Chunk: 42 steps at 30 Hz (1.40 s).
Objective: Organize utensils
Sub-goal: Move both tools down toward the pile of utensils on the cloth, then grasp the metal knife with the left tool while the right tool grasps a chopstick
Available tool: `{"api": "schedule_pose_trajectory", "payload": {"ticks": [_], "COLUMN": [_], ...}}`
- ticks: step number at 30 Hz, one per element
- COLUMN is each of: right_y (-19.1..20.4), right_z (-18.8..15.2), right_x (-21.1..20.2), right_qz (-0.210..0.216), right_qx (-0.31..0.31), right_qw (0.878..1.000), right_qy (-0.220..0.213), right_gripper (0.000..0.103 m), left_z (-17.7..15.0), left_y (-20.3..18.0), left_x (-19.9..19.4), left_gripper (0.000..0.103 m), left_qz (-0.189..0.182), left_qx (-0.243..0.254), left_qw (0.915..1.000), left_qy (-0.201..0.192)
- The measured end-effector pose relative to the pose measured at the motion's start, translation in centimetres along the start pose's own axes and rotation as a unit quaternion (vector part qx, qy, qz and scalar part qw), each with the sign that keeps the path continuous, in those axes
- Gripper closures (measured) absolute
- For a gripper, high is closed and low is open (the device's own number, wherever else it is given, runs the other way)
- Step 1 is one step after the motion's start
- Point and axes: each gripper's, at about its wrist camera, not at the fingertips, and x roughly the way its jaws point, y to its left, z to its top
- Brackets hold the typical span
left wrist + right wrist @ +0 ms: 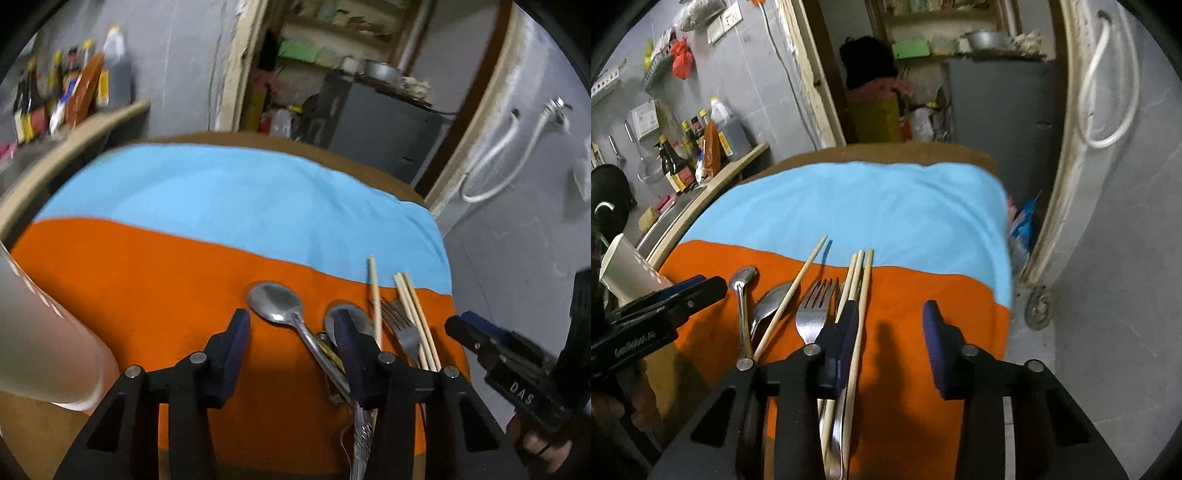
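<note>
Utensils lie on an orange cloth (147, 295) (923, 295): two metal spoons (275, 301) (742, 277), a fork (402, 328) (814, 308) and several wooden chopsticks (413, 314) (862, 280). My left gripper (291, 347) is open and empty, hovering above the spoons; its right finger hides part of the second spoon (354, 314). My right gripper (890, 343) is open and empty above the cloth; its left finger is over the chopsticks. A pale cup (40, 339) (624, 269) stands at the left.
A blue cloth (240, 203) (868, 206) covers the far half of the round brown table (332, 155). A counter with sauce bottles (55, 96) (698, 147) is at left. A doorway with shelves and a grey cabinet (380, 125) lies beyond.
</note>
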Motion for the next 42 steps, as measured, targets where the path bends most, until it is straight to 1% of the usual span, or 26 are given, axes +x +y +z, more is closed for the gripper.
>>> {"api": "schedule_pose_trajectory", "payload": {"ticks": [4,5,8,11,13,17,21,23,25,26,27,28,32,35,39,40,42], "right_y": [0.3,0.2,0.3,0.3,0.0,0.4,0.4,0.6,0.8,0.9,0.9,0.8,0.2,-0.2,-1.1,-1.3,-1.2], "right_z": [-0.4,-0.3,-0.1,0.3,0.5,1.1,1.9,2.2,2.2,2.3,2.4,2.5,2.7,2.1,1.3,1.0,0.5], "right_x": [1.4,1.6,2.5,3.2,3.4,4.3,5.3,5.5,5.8,5.8,6.0,6.1,6.1,5.6,3.4,2.6,1.4], "right_qz": [0.018,0.021,0.023,0.018,0.017,0.015,0.020,0.017,0.010,0.010,0.013,0.013,0.025,0.031,0.046,0.054,0.058], "right_qx": [-0.002,-0.002,-0.008,-0.011,-0.011,-0.018,-0.012,-0.011,-0.013,-0.012,-0.003,0.007,0.045,0.065,0.105,0.116,0.130], "right_qw": [1.000,1.000,0.999,0.998,0.998,0.997,0.996,0.995,0.995,0.994,0.994,0.993,0.990,0.989,0.989,0.988,0.988], "right_qy": [0.017,0.022,0.039,0.051,0.059,0.077,0.089,0.096,0.101,0.105,0.111,0.117,0.131,0.126,0.096,0.084,0.066], "right_gripper": [0.072,0.074,0.079,0.084,0.084,0.084,0.084,0.084,0.084,0.090,0.098,0.098,0.098,0.098,0.099,0.098,0.098], "left_z": [-0.1,-0.1,-0.2,-0.3,-0.2,0.0,0.7,0.8,0.8,0.7,0.7,0.7,0.8,1.1,1.1,1.0,1.0], "left_y": [1.2,1.7,2.2,2.8,3.2,3.4,3.9,3.7,3.6,3.6,3.6,3.6,3.3,2.9,2.3,2.1,2.1], "left_x": [1.3,1.7,2.1,2.8,3.4,4.0,5.1,5.2,5.2,5.1,4.9,4.8,3.9,2.7,0.8,0.2,-0.4], "left_gripper": [0.064,0.065,0.069,0.075,0.076,0.076,0.076,0.076,0.081,0.082,0.084,0.087,0.093,0.099,0.099,0.099,0.099], "left_qz": [-0.020,-0.026,-0.037,-0.049,-0.060,-0.076,-0.095,-0.096,-0.096,-0.097,-0.100,-0.104,-0.121,-0.138,-0.151,-0.157,-0.162], "left_qx": [-0.038,-0.055,-0.079,-0.105,-0.124,-0.144,-0.176,-0.180,-0.183,-0.185,-0.188,-0.190,-0.179,-0.159,-0.115,-0.096,-0.078], "left_qw": [0.9988,0.9976,0.9953,0.9915,0.9880,0.9828,0.9742,0.9728,0.9722,0.9717,0.9708,0.9701,0.9711,0.9733,0.9787,0.9801,0.9811], "left_qy": [0.025,0.034,0.042,0.060,0.070,0.086,0.105,0.109,0.111,0.110,0.110,0.109,0.102,0.092,0.078,0.074,0.073]}}
